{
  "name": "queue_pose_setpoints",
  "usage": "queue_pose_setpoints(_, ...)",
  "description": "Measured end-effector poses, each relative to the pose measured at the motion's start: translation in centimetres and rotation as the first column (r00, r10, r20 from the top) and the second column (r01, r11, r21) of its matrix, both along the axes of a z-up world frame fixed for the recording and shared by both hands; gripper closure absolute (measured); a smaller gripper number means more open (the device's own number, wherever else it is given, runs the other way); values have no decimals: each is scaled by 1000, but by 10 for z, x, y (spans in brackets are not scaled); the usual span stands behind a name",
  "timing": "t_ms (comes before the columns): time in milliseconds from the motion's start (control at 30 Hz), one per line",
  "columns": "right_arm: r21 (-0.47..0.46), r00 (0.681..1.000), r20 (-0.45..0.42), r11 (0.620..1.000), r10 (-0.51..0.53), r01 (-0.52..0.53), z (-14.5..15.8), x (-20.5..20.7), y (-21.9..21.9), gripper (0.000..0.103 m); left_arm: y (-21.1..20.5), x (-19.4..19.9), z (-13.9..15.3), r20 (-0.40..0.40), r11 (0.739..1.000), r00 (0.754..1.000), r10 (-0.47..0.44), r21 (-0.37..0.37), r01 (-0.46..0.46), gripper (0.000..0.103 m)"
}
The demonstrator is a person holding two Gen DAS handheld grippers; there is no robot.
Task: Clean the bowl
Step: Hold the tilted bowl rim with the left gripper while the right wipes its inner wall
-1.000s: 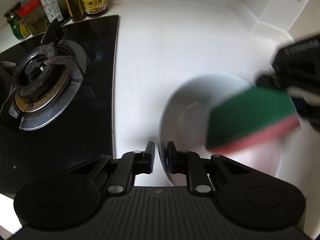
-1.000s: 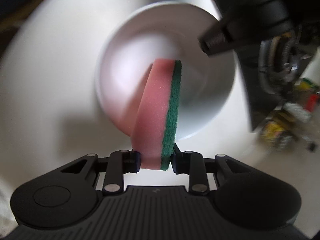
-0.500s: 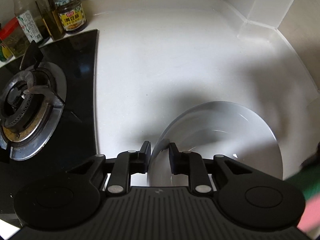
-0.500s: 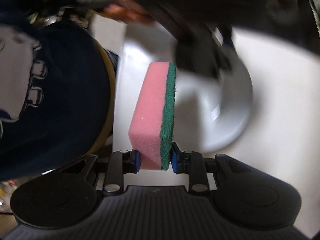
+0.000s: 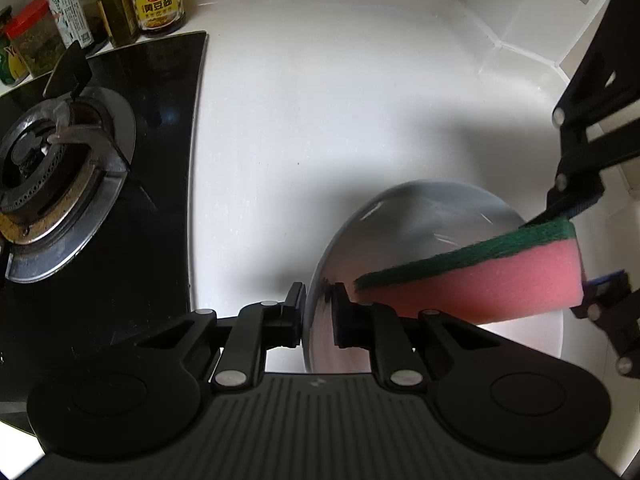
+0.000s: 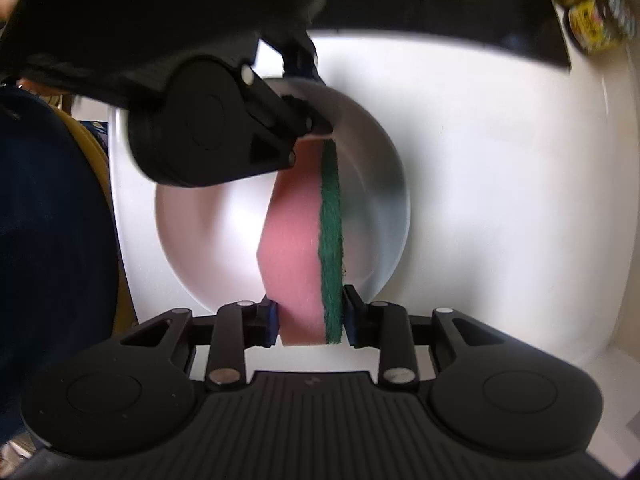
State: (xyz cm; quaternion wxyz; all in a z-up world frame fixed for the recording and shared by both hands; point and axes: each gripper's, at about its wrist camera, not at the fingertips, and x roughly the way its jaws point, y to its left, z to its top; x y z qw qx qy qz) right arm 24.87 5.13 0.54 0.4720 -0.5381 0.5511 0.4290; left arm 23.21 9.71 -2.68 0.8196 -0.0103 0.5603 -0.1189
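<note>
1. Table (image 5: pixel 340 100): white surface, bears everything listed; walls rise at its far edge.

2. Gas hob (image 5: pixel 100 168): black glass panel set at the table's left side, one burner (image 5: pixel 48 168) in view, unlit. Not part of the task.

3. Bowl (image 5: pixel 420 220): white, near the table's front edge, well apart from the burner. Appears tilted, its opening turned toward the sponge; judged so held to expose the inner wall for wiping. Whether its base touches the table cannot be told.

4. Left gripper (image 5: pixel 318 314): closed on the bowl's rim, one finger outside the wall, one inside. Serves as anchor, so that the bowl does not slide or turn under scrubbing.

5. Right gripper (image 6: pixel 310 322): clamped on the near end of the sponge, leaving its length free to reach in.

6. Sponge (image 6: pixel 308 240): pink foam with green scouring layer, held on edge, its far end inside the bowl beside the left gripper. Contact with the bowl's wall is likely, not certain.

7. Jars and bottles (image 5: pixel 160 0): a group at the table's back-left corner, behind the hob.
</note>
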Motion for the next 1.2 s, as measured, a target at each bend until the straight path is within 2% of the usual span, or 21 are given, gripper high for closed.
queue_pose_setpoints(200,118,997,75,993,9,-17,20,-8,5,75,-2,-1,1,-5,1000,1000,-10,14,10,89)
queue_pose_setpoints(333,176,996,90,984,-2,-14,9,-22,-3,76,-4,-2,2,0,999,1000,-23,29,23,89)
queue_pose_setpoints(433,224,994,105,975,-29,5,5,-38,-15,76,-1,-1,1,-8,1000,1000,-20,12,21,90)
queue_pose_setpoints(500,257,991,118,966,-57,25,-7,-25,-10,77,7,-1,2,-36,1000,999,-3,-10,3,91)
queue_pose_setpoints(633,228,980,198,970,36,-81,-5,-39,-21,77,18,-10,5,-63,999,998,22,-28,-24,87)
queue_pose_setpoints(733,189,954,261,961,149,-202,-9,-63,-24,76,16,-11,2,-62,999,998,19,-29,-21,87)
queue_pose_setpoints(767,176,948,265,958,176,-227,-13,-69,-24,76,15,-9,0,-61,999,998,16,-29,-18,92)
queue_pose_setpoints(900,184,965,195,960,175,-211,-8,-66,-28,76,10,-4,-3,-38,999,999,12,-35,-13,89)
queue_pose_setpoints(1033,220,989,0,964,150,-146,17,-75,-42,76,2,1,-2,-12,999,1000,-19,-28,18,82)
queue_pose_setpoints(1067,242,989,-79,965,125,-103,23,-74,-43,76,0,2,-2,-7,999,1000,-26,-29,26,81)
queue_pose_setpoints(1200,294,987,-155,956,43,5,40,-67,-50,76,-2,5,-3,4,998,999,-49,-50,49,79)
